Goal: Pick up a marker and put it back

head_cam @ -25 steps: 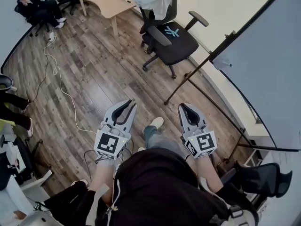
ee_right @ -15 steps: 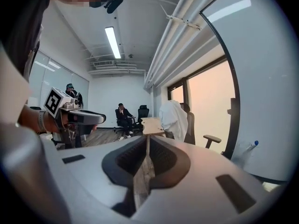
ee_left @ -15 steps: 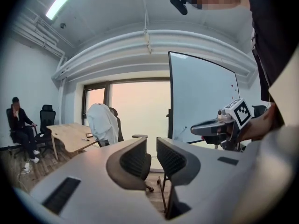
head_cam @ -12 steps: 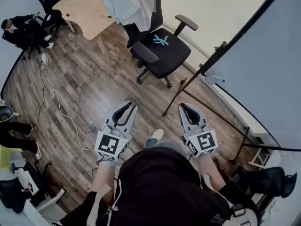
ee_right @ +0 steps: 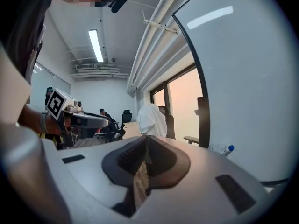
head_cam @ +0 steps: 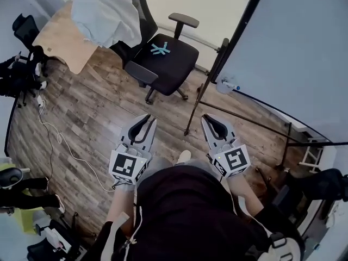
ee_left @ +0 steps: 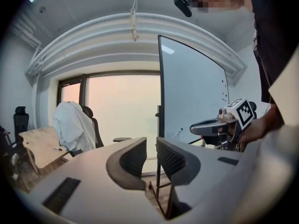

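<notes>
Two empty grippers, marker resting by the whiteboard.
Head view: left gripper (head_cam: pixel 142 123) and right gripper (head_cam: pixel 212 123) hang side by side, well apart from the white blue-capped marker (head_cam: pixel 230 85) on the grey whiteboard (head_cam: pixel 293 53) ledge. Left gripper view: jaws narrowly parted, empty. Right gripper view: jaws pressed together, empty.

Two grippers (head_cam: pixel 145 121) (head_cam: pixel 209 119), one whiteboard (head_cam: pixel 293 53), one marker (ee_right: pixel 227 150).

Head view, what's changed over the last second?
The person has turned towards the whiteboard, which now fills more of the right side; the chair and desk have slid left in the frame. Left gripper and right gripper stay out front, empty: left jaws slightly apart, right jaws together.
</notes>
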Motion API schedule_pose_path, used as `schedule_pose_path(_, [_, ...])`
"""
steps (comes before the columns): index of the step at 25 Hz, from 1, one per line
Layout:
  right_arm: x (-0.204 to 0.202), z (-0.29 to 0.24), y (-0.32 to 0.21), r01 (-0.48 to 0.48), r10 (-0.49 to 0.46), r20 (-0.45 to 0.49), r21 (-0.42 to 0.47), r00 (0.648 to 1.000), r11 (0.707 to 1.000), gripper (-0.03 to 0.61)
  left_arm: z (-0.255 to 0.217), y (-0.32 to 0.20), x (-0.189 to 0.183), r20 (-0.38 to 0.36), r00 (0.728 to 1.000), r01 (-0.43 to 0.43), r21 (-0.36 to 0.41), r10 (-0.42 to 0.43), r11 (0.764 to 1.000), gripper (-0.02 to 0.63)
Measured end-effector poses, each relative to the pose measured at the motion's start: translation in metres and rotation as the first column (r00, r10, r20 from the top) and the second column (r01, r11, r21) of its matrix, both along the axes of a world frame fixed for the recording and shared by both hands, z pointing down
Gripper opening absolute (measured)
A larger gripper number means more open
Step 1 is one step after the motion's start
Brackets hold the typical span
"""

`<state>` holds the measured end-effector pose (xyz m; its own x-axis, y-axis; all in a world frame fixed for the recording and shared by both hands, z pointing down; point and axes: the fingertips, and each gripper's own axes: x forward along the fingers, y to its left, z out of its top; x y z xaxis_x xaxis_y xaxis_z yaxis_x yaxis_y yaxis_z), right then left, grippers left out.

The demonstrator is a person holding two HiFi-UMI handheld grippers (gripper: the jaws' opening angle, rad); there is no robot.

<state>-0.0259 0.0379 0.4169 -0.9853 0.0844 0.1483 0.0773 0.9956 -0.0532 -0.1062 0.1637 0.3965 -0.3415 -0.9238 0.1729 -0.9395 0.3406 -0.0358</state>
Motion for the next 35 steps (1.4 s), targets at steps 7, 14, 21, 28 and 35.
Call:
schedule_pose_path(7, [0.011, 0.003, -0.040, -0.118, 0.118, -0.009, -0.015, 0.993, 0.993, 0.031, 0.008, -0.062, 0.001, -0.004, 0.990, -0.144, -0.035, 0.144, 0.989, 0.058])
schedule_pose_path(14, [0.020, 0.011, -0.085, -0.285, 0.284, -0.030, -0.020, 0.958, 0.958, 0.031, 0.014, -0.129, -0.002, -0.006, 0.944, -0.329, -0.055, 0.329, 0.943, 0.058])
schedule_pose_path(21, [0.015, 0.010, -0.117, -0.443, 0.442, -0.043, -0.024, 0.896, 0.896, 0.032, 0.017, -0.184, -0.011, -0.031, 0.865, -0.501, -0.072, 0.500, 0.862, 0.058])
schedule_pose_path(28, [0.024, 0.006, -0.143, -0.589, 0.588, -0.049, -0.020, 0.808, 0.808, 0.032, 0.023, -0.233, -0.006, -0.015, 0.748, -0.664, -0.060, 0.664, 0.746, 0.058])
schedule_pose_path(35, [0.047, 0.005, -0.154, -0.719, 0.717, -0.065, -0.011, 0.694, 0.695, 0.031, 0.040, -0.264, 0.010, -0.016, 0.639, -0.766, -0.107, 0.769, 0.634, 0.058])
